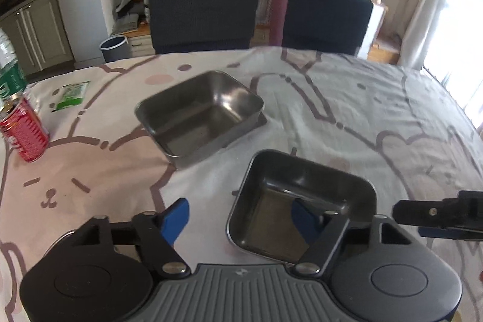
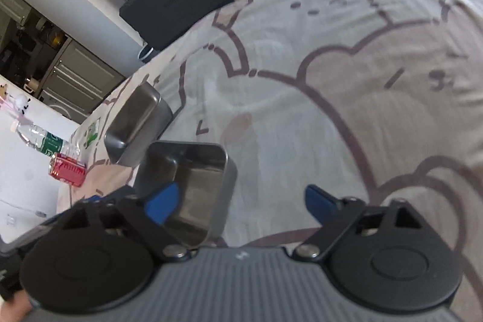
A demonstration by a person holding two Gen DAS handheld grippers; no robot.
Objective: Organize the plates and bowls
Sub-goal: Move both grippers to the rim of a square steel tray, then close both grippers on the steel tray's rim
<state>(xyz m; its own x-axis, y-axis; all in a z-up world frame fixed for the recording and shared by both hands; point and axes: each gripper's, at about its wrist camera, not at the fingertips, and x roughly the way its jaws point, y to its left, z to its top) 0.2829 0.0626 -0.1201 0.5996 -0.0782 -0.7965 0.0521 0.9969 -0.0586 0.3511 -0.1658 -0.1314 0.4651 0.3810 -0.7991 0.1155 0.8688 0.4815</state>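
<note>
Covering the whole tabletop point(image 1: 347, 98), a pale cloth printed with pink cartoon animals in brown outline carries two square stainless-steel bowls. Behind it stand two dark chairs point(image 1: 205, 17). The far bowl point(image 1: 199, 113) sits near the middle of the tabletop, shiny inside, with rounded corners and a rolled rim. The near bowl point(image 1: 302, 201) looks alike but darker inside; it lies just beside the first, apart from it, close under both tools. The left tongs point(image 1: 241, 219) stand apart, one blue pad over the near bowl's hollow and the other outside it, gripping nothing. The right tongs point(image 2: 244, 201) are likewise spread wide, one pad before that bowl's wall. At the left edge stand a red can point(image 1: 24, 132) and a green-labelled bottle point(image 1: 9, 74).
</note>
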